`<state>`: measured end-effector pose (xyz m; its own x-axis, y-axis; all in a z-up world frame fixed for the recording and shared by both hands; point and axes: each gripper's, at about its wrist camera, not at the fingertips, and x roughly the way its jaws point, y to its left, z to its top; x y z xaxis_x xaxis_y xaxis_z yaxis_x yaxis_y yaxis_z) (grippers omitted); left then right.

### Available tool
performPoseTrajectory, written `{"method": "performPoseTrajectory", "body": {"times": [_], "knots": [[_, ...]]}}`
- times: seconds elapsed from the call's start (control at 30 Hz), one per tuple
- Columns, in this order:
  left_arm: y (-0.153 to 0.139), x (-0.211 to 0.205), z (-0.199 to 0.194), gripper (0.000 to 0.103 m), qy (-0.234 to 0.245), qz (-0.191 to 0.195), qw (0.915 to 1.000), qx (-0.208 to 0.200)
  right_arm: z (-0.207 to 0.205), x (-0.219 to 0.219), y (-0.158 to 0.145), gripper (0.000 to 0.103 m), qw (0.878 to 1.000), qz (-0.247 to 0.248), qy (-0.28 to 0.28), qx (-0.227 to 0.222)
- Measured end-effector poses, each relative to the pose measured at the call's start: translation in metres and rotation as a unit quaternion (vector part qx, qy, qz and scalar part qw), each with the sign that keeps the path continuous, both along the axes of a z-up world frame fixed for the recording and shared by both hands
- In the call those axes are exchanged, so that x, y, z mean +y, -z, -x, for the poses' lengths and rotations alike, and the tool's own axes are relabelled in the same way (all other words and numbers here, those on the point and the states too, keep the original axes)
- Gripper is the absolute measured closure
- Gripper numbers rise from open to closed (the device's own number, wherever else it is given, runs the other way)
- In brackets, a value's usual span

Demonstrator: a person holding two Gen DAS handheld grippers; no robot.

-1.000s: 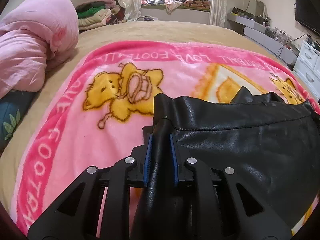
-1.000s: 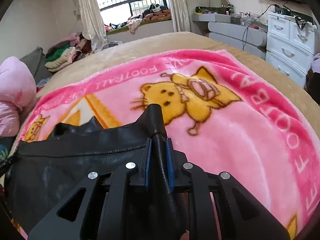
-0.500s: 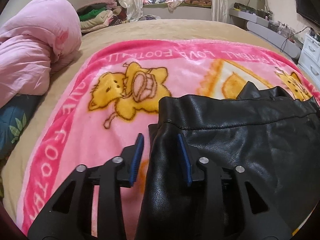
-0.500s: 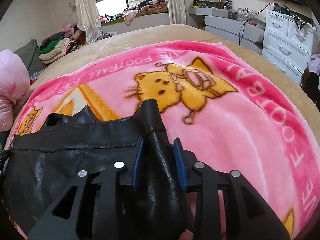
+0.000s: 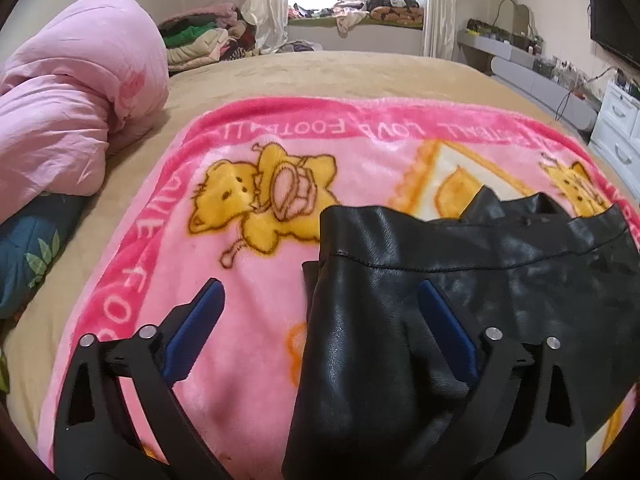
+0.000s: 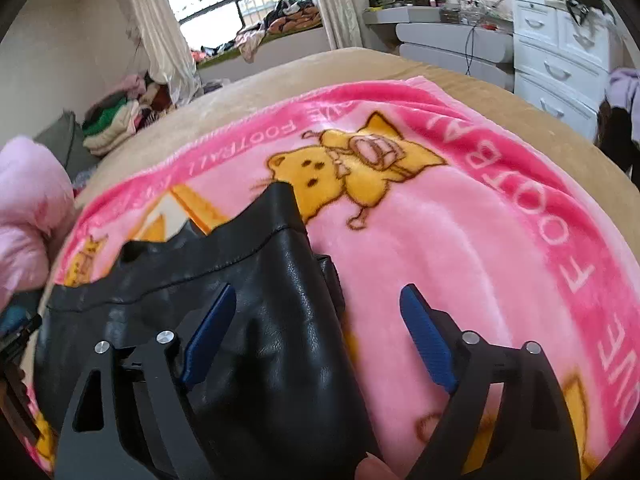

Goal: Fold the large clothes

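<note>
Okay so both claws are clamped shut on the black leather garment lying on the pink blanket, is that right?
Not quite. Both claws are open: in the left wrist view the left claw is spread wide, and the right wrist view shows the right claw the same. The black leather garment does lie on the pink blanket, released.

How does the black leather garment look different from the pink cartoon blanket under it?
The black leather garment is smooth, shiny and plain, with a stitched seam; the pink blanket is fuzzy and matte, printed with yellow cartoon cats and lettering. The garment is bunched and creased at its edges, while the blanket is spread fairly flat. The garment covers only part of the blanket, which reaches well beyond it. Both lie on the tan bed.
</note>
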<state>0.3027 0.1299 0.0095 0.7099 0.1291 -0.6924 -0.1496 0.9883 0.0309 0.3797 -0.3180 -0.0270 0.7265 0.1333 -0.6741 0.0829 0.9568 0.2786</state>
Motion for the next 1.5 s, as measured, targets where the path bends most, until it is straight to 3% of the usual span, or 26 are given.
{"method": "performPoseTrajectory", "body": {"times": [0.27,0.7,1.07,1.33,1.5], "knots": [[-0.014,-0.006,0.018,0.009,0.007,0.017,0.9998,-0.012,0.028,0.002,-0.017,0.012,0.999,0.049,0.001,-0.018],[-0.035,-0.006,0.050,0.009,0.007,0.029,0.9990,-0.032,0.076,0.011,-0.029,0.011,0.998,0.021,-0.023,-0.047],[-0.026,-0.002,0.078,0.009,0.000,0.029,0.9994,-0.019,0.101,0.003,-0.014,0.011,0.999,-0.004,-0.022,-0.033],[-0.016,0.000,0.098,0.009,-0.002,0.041,0.9991,-0.010,0.115,0.009,-0.007,0.012,0.999,0.010,-0.038,-0.028],[0.007,0.003,0.100,0.009,-0.006,0.060,0.9980,0.019,0.113,0.013,0.007,0.037,0.998,-0.015,-0.059,-0.002]]}}
